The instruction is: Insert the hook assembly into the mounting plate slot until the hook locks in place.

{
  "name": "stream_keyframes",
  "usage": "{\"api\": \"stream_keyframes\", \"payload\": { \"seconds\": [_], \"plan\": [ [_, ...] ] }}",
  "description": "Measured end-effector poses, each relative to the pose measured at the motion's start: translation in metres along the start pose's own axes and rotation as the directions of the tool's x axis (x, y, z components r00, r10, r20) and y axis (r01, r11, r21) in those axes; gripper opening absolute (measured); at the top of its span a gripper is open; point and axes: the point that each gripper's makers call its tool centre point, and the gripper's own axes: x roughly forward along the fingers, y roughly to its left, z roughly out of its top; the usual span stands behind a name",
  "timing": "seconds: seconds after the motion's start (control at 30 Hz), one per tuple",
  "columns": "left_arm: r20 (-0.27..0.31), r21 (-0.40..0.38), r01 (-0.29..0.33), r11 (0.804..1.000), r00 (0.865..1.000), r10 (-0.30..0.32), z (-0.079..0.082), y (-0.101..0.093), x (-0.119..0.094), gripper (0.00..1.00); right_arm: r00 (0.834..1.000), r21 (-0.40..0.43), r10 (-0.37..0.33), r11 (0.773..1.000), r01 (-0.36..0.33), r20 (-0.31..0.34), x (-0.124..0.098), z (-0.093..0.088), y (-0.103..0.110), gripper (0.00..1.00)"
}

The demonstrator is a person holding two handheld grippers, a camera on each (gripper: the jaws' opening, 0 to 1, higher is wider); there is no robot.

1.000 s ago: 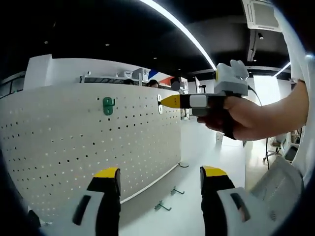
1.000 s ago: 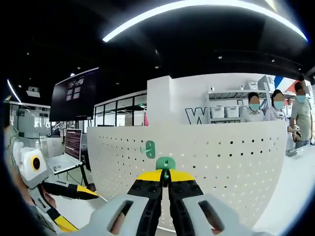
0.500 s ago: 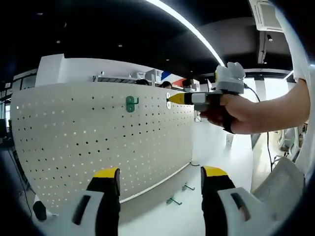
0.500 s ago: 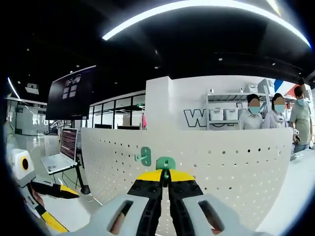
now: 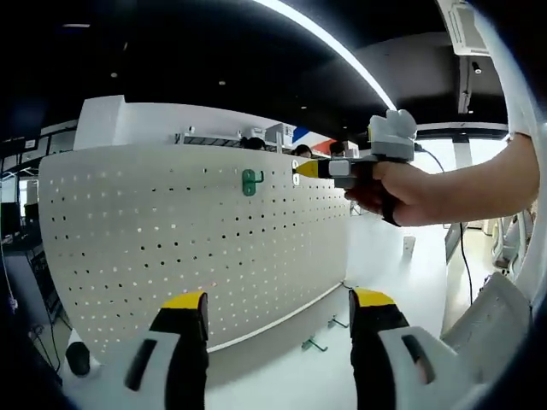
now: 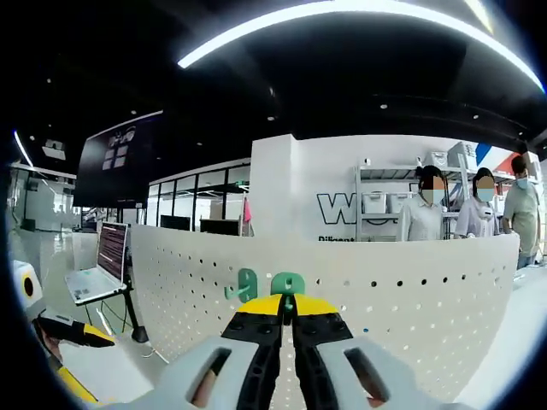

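Right gripper view: the right gripper (image 6: 286,309) pinches a green plastic hook (image 6: 288,284) at the white perforated pegboard (image 6: 402,290), beside a second green hook (image 6: 245,283). The left gripper (image 5: 273,309) hangs with jaws spread, empty, above loose metal hooks (image 5: 314,344).

- White pegboard (image 5: 171,239): matt painted sheet, smooth, perforated with regular round holes.
- Green hook (image 5: 249,181) mounted on pegboard: smooth plastic, slight sheen.
- Green hook assembly (image 6: 288,283) between right hand-held gripper (image 6: 287,309) jaws: smooth plastic.
- Left hand-held gripper (image 5: 278,309): yellow tips, black matt pads, pale grey plastic body.
- Loose hooks (image 5: 314,344) on table (image 5: 316,376): green-grey, material indeterminate; table surface white, smooth.
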Motion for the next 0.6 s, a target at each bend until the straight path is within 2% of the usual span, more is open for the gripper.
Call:
{"api": "stream_keyframes", "payload": {
  "seconds": [0.6],
  "plan": [
    [0.004,-0.03,-0.049,0.998,0.999,0.049,-0.002,0.017,-0.015,0.69,0.999,-0.051,-0.026,0.998,0.027,0.026,0.024,-0.001,0.001,0.01]
  ]
}}
